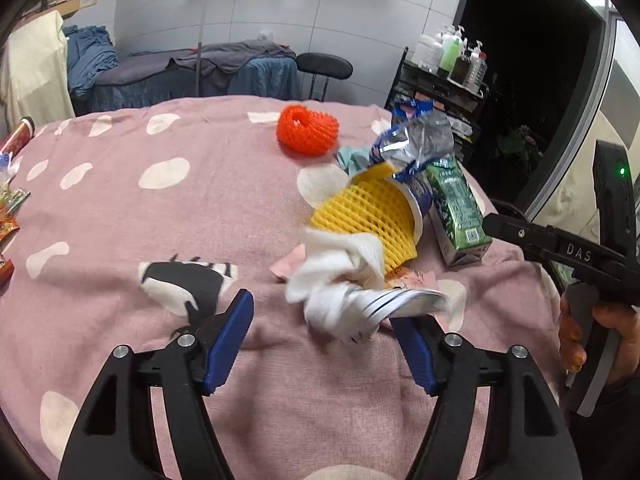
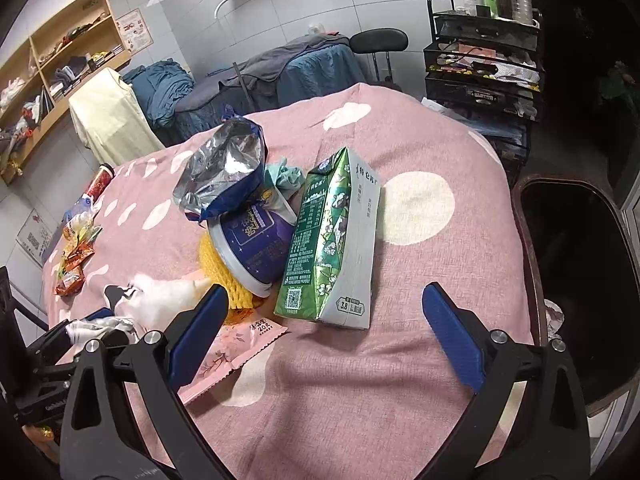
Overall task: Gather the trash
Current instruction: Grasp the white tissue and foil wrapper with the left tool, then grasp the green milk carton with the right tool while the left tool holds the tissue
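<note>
The left gripper [image 1: 324, 316] is spread wide around crumpled tissue [image 1: 336, 276]; the right gripper [image 2: 324, 300] is held wide, empty; yellow netting [image 1: 364, 216] is stuffed in the cup [image 2: 252, 248].

1. A crumpled white tissue wad [image 1: 340, 280] lies at centre frame on the pink cloth, blurred at its lower edge.
2. A yellow foam net [image 1: 368, 216] sits inside a tipped purple cup [image 2: 256, 248].
3. A green milk carton [image 2: 332, 240] lies on its side, centre right.
4. An open foil bag [image 2: 224, 168] rests above the cup.
5. An orange foam net [image 1: 308, 130] lies apart, upper centre.
</note>
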A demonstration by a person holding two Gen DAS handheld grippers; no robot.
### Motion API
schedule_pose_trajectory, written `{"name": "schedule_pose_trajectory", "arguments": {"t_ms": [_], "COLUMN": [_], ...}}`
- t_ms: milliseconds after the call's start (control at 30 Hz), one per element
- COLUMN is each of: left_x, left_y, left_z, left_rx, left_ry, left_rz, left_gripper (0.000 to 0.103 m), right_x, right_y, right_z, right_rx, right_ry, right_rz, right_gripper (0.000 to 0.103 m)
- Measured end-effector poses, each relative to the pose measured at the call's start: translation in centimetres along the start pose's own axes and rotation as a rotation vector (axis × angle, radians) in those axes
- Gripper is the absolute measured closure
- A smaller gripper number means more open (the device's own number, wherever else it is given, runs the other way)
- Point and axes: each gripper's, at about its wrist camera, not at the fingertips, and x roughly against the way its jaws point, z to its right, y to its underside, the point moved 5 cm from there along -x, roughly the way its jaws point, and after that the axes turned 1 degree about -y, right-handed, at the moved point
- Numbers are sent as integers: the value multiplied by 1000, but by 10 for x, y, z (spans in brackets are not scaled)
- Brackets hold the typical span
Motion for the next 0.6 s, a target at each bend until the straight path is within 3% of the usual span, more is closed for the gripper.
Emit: {"name": "schedule_pose_trajectory", "arguments": {"t_ms": [200, 267, 333, 433, 600], "left_x": [-5, -10, -12, -10, 0], "left_y": [-1, 2, 5, 9, 14], "left_z": [5, 8, 6, -1, -3], "left_rx": [-27, -44, -33, 11, 42], "left_ry": [-30, -71, -76, -54, -45], "left_rz": [-10, -28, -43, -45, -24], "left_gripper": [33, 35, 56, 72, 79], "right_x": [1, -1, -4, -6, -17], "right_y": [1, 2, 3, 0, -4], "right_z": [-8, -9, -6, 0, 8], "right_rx": [27, 31, 29, 10, -18], "right_ry": [-8, -5, 13, 29, 28], "right_rz": [5, 0, -5, -11, -42], "right_gripper": [6, 6, 6, 6, 6]}}
